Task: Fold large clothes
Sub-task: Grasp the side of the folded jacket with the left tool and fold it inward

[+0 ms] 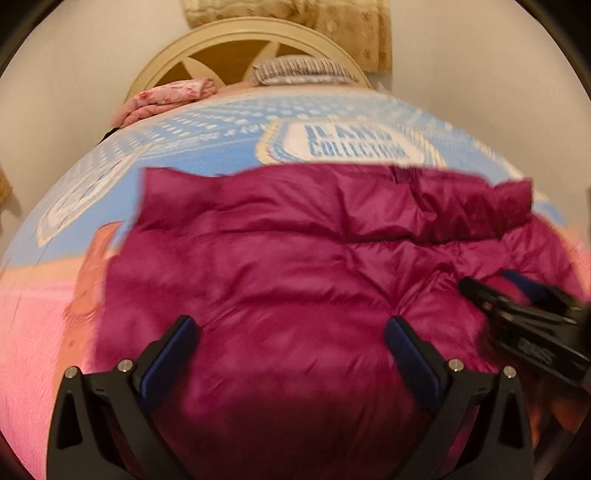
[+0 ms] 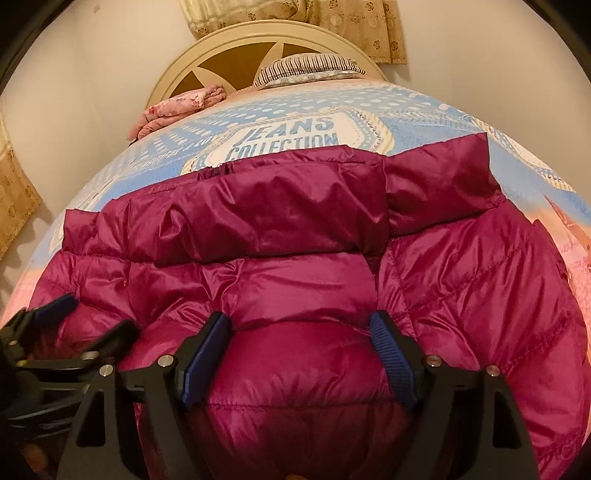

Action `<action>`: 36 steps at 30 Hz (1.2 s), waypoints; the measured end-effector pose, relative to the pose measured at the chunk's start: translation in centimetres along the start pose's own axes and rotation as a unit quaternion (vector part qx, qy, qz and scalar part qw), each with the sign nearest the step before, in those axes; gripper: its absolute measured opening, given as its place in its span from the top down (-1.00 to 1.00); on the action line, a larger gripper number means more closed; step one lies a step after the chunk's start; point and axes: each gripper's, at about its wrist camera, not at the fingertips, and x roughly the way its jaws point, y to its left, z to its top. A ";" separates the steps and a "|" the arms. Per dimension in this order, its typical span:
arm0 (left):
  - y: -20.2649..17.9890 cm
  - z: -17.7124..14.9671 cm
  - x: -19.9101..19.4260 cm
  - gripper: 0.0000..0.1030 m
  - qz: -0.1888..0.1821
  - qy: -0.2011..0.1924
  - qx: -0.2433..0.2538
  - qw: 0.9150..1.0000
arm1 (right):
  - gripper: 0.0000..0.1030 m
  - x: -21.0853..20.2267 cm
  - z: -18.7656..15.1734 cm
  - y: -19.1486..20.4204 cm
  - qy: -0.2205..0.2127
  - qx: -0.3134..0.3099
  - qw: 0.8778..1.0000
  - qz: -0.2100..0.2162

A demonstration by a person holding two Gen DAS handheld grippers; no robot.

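Observation:
A magenta puffer jacket (image 1: 288, 258) lies spread on the bed, a sleeve folded across its far part; it also fills the right wrist view (image 2: 295, 251). My left gripper (image 1: 291, 332) is open just above the jacket's near part, with jacket fabric bulging between the fingers. My right gripper (image 2: 301, 328) is open too, its blue pads either side of a puffed fold of the jacket. The right gripper also shows at the right edge of the left wrist view (image 1: 517, 306), and the left gripper at the lower left of the right wrist view (image 2: 62, 328).
The bed cover (image 2: 424, 122) is blue, white and pink with "JEANS COLLECTION" printed on it. A striped pillow (image 2: 310, 68) and a folded pink floral cloth (image 2: 177, 107) lie by the cream headboard (image 2: 221, 48). Curtains (image 2: 295, 18) hang behind.

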 end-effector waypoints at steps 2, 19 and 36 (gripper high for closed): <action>1.8 -0.5 -2.0 -1.00 0.001 -0.020 -0.010 1.000 | -0.55 0.1 0.0 0.0 -0.001 -0.001 1.000 0.000; 14.5 -3.4 1.7 -1.00 -0.058 0.021 -0.148 0.987 | -0.56 -3.2 2.1 3.2 -0.033 -0.039 0.998 -0.028; 13.0 -3.3 2.6 -0.48 -0.170 0.064 -0.098 0.979 | -0.58 4.4 3.8 6.8 0.051 -0.075 0.993 -0.074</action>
